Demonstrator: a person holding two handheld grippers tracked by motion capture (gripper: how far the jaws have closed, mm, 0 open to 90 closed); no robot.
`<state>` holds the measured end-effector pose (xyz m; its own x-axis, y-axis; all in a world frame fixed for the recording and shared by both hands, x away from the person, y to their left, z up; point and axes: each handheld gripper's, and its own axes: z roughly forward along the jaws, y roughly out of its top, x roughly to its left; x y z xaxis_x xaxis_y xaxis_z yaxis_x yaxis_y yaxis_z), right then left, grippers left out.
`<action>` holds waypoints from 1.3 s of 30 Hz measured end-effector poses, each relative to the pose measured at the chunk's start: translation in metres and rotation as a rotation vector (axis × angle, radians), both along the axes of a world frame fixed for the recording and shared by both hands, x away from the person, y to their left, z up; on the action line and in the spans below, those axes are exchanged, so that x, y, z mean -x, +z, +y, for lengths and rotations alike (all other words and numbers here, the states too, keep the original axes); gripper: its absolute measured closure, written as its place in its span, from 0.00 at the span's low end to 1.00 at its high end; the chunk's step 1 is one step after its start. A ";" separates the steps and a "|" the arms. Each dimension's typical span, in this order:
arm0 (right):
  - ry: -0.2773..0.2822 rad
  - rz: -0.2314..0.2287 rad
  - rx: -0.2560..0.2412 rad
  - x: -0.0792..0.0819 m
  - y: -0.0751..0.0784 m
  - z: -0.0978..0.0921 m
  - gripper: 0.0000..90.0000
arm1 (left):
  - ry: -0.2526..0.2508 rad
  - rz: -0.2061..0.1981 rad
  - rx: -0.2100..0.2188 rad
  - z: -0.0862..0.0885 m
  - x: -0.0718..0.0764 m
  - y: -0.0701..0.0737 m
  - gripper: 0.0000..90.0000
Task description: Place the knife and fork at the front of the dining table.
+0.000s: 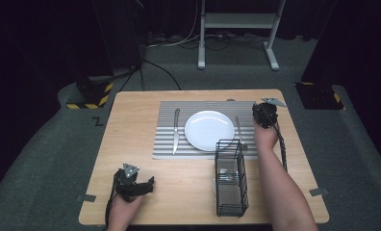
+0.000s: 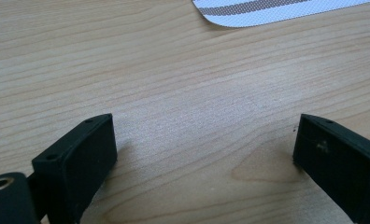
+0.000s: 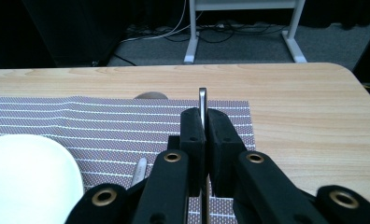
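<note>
Your right gripper (image 3: 204, 140) pinched the thin silver metal utensil (image 3: 202, 100) beside the round white plate (image 1: 209, 130); it could slip. Left gripper (image 2: 204, 154) fingers stood open.

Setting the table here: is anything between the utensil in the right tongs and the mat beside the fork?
Nothing visible. The right tongs grip the utensil over bare placemat; the fork lies aside, near the plate.
</note>
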<state>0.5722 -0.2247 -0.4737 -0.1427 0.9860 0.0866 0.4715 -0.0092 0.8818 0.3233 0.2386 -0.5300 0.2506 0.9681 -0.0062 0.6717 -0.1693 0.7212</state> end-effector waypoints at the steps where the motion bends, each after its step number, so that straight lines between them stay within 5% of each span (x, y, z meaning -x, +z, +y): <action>1: -0.001 0.002 -0.002 0.000 -0.001 0.000 0.95 | 0.000 0.000 0.000 0.000 0.000 0.000 0.07; 23: -0.004 0.060 0.017 -0.013 -0.010 0.003 0.94 | 0.001 -0.003 0.000 0.000 0.000 0.000 0.07; 29: -0.017 0.082 -0.002 -0.013 -0.011 0.003 0.83 | 0.000 -0.003 0.000 0.000 0.000 0.000 0.07; 39: 0.028 0.064 0.029 0.005 0.002 0.003 0.84 | -0.004 0.000 -0.001 0.000 0.000 0.000 0.06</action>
